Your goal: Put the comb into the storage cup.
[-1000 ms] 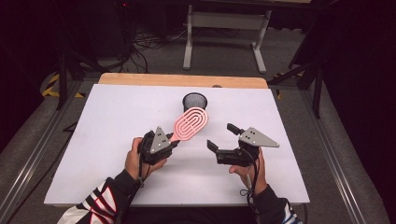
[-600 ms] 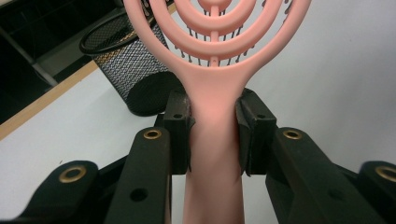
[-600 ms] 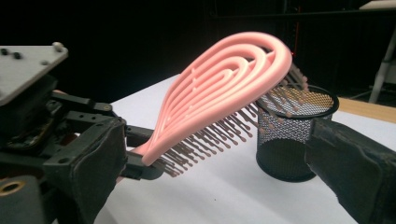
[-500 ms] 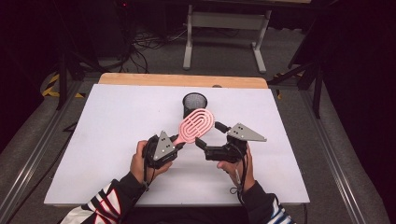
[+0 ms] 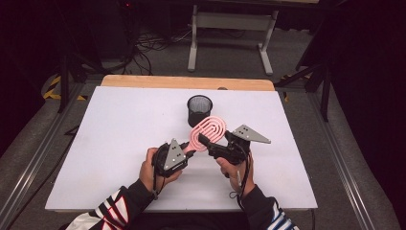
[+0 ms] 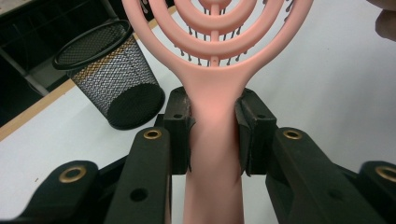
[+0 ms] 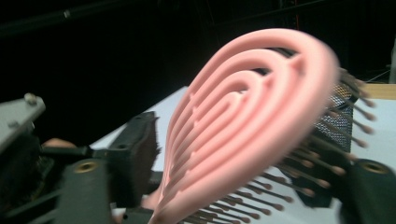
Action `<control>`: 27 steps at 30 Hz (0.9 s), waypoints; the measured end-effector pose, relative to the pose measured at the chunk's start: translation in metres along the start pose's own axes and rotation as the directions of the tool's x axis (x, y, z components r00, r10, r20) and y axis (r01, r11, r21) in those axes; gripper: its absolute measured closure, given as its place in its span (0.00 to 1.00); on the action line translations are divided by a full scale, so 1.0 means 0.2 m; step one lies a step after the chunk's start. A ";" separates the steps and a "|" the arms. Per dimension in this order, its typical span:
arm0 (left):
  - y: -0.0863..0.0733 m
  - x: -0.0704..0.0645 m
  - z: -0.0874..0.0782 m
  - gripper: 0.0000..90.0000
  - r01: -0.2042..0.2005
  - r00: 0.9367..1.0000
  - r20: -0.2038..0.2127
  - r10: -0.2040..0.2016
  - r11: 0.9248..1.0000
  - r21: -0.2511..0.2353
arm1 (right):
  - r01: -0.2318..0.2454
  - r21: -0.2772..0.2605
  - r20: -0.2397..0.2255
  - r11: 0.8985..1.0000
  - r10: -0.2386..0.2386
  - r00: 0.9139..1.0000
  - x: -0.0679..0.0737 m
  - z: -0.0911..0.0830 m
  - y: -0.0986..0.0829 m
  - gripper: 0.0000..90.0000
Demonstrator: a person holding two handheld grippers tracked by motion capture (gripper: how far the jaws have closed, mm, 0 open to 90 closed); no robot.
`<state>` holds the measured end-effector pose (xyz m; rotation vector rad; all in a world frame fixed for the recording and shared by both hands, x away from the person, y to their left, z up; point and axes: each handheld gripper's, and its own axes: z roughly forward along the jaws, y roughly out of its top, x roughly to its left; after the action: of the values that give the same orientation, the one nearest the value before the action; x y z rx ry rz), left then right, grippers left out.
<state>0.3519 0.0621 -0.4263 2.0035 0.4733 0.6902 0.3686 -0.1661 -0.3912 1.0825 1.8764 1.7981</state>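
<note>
A pink vented hairbrush [image 5: 209, 131] is held tilted above the white table [image 5: 110, 129], head up and toward the back. My left gripper [image 5: 188, 152] is shut on its handle; in the left gripper view the two pads squeeze the handle [image 6: 215, 140] just below the head. My right gripper [image 5: 205, 143] is open, with one jaw on each side of the brush head [image 7: 247, 121] and the bristles pointing toward its right jaw. A black mesh cup [image 5: 199, 109] stands upright just behind the brush.
The mesh cup [image 6: 109, 79] sits close in front of the left gripper, a little to its left. A wooden strip [image 5: 186, 82] runs along the table's far edge. Dark floor, cables and a grey stand [image 5: 230, 21] lie beyond it.
My right gripper has moved left to the brush, so its jaws now straddle the head. My left gripper has shifted a little to the right, still holding the brush.
</note>
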 end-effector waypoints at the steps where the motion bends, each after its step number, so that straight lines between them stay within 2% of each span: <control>1: 0.00 0.00 0.00 0.78 -0.002 1.000 0.000 0.002 1.000 -0.001 | -0.019 -0.016 -0.001 1.000 0.019 1.000 0.00 -0.01 0.00 0.43; 4: -0.01 0.00 0.01 0.78 -0.008 1.000 -0.008 0.008 1.000 -0.006 | -0.060 -0.052 -0.018 0.997 0.059 0.998 -0.01 -0.02 0.00 0.56; 7: -0.01 -0.01 0.02 0.78 -0.019 1.000 -0.016 0.019 1.000 -0.005 | -0.087 -0.057 -0.043 0.995 0.085 0.995 -0.02 -0.03 -0.01 0.60; 10: -0.02 -0.01 0.03 0.78 -0.025 1.000 -0.018 0.025 1.000 -0.003 | -0.088 -0.060 -0.056 0.994 0.085 0.995 -0.01 -0.03 -0.02 0.63; 17: -0.03 -0.02 0.04 0.78 -0.029 1.000 -0.010 0.029 0.999 -0.018 | -0.016 -0.069 -0.082 0.997 0.010 0.997 0.05 -0.05 -0.02 0.68; 22: -0.03 -0.01 0.05 0.77 -0.029 1.000 0.006 0.029 0.999 -0.031 | 0.001 -0.074 -0.101 0.997 -0.008 0.995 0.08 -0.05 -0.02 0.69; 27: -0.03 -0.01 0.06 0.65 -0.025 0.999 0.022 0.026 0.999 -0.030 | 0.026 -0.083 -0.103 0.996 -0.035 0.994 0.08 -0.07 -0.01 0.70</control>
<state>0.3579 0.0567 -0.4374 1.9905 0.4228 0.6864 0.3482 -0.1641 -0.3861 0.9430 1.8493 1.9303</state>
